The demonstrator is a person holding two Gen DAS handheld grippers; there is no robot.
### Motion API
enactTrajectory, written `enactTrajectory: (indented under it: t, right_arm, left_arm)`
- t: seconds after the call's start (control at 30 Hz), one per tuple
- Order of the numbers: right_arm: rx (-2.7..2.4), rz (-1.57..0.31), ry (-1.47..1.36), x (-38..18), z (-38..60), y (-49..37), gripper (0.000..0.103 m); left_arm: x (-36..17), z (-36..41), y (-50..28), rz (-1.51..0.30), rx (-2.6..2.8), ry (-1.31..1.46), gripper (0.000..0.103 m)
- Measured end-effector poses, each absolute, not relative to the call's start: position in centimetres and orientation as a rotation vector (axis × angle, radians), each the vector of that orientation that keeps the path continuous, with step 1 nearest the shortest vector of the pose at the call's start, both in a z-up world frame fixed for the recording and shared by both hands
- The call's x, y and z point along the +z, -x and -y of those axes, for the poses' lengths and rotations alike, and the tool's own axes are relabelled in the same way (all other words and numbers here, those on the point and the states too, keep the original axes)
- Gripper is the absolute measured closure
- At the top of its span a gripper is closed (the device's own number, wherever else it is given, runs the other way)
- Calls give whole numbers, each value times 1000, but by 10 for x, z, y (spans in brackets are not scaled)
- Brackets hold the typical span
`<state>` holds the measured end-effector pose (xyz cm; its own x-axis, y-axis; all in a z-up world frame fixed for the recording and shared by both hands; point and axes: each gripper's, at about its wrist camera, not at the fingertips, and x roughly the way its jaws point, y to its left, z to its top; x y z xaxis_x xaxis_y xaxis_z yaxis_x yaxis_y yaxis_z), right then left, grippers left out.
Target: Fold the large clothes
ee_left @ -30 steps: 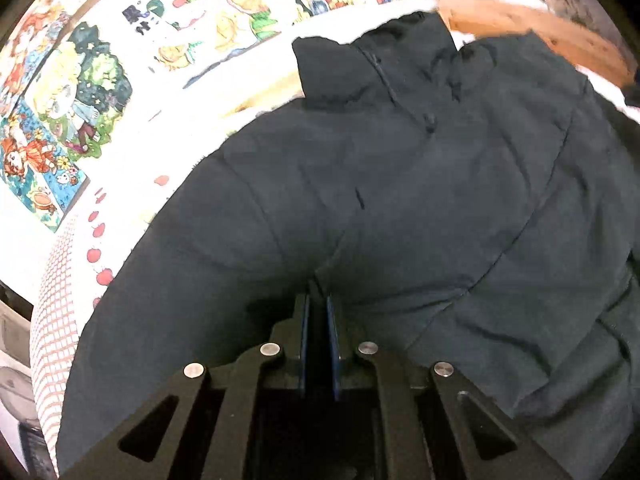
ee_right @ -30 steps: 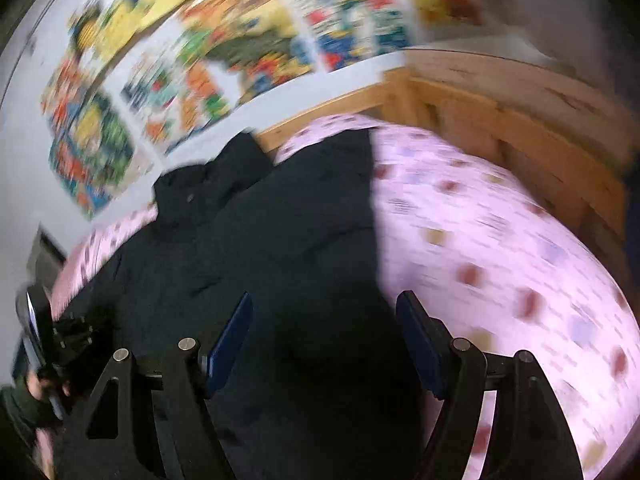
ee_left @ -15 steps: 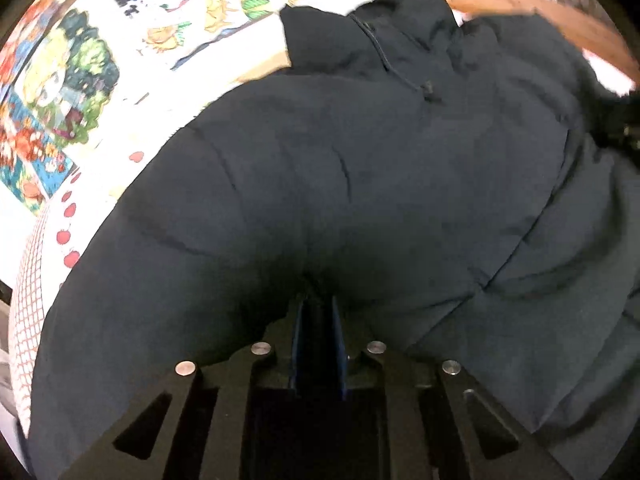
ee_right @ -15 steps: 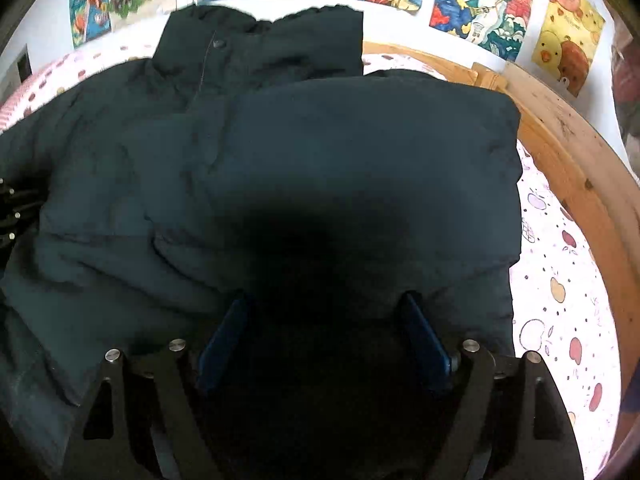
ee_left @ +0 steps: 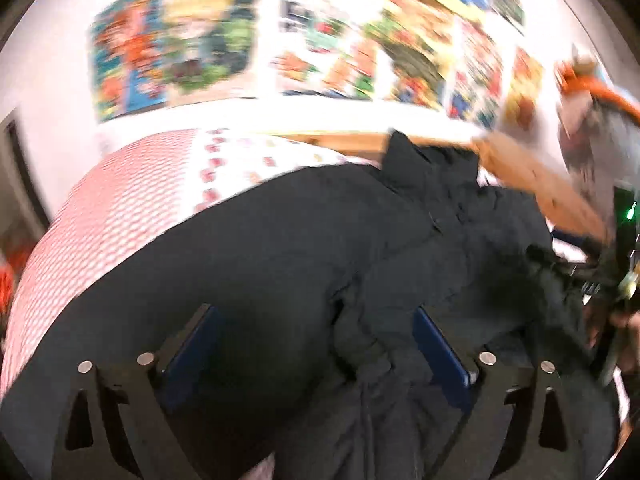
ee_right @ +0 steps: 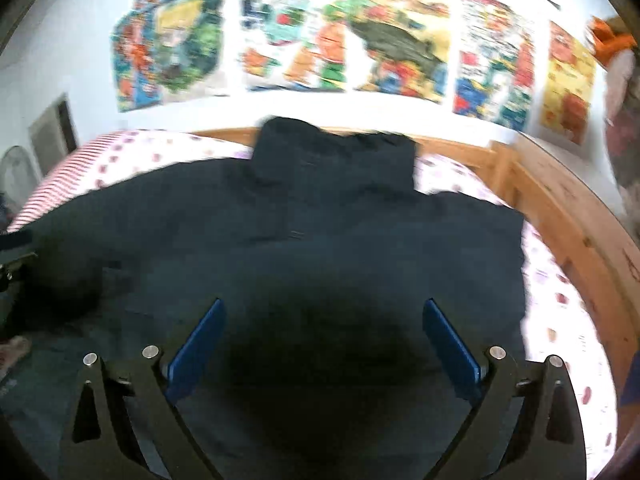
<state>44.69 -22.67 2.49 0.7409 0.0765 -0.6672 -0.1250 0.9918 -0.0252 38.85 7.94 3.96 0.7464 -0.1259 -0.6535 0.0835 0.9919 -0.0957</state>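
A large dark padded jacket lies spread on the bed, collar toward the wall; it also shows in the right wrist view. My left gripper is open, its blue pads apart over the jacket with a raised fold of fabric between them. My right gripper is open and empty just above the jacket's lower middle. The right gripper's body shows at the right edge of the left wrist view.
The bed has a pink-and-white patterned sheet and a wooden frame along the right and back. Colourful posters cover the wall behind. Both views are motion-blurred.
My left gripper was shut on the jacket fabric and has opened and pulled back. My right gripper has stayed open and has risen and tilted up from the jacket.
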Motion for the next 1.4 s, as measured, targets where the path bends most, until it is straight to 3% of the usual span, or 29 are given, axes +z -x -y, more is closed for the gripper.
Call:
enactTrajectory:
  t: [0.47, 0.6, 0.73, 1.07, 1.4]
  right_arm:
    - [217, -843, 285, 9, 99, -428, 6]
    - [188, -864, 322, 2, 78, -430, 6]
    - [159, -865, 350, -10, 68, -441, 6]
    - [139, -972, 364, -62, 58, -463, 4]
    - [149, -972, 330, -71, 61, -456, 2]
  left_arm:
    - [-5, -200, -221, -693, 232, 378, 1]
    - [-19, -228, -221, -661, 254, 516, 1]
    - [-27, -248, -216, -486, 222, 727, 1]
    - [-56, -251, -232, -521, 330, 822, 1]
    - [-70, -248, -213, -448, 327, 1020, 1]
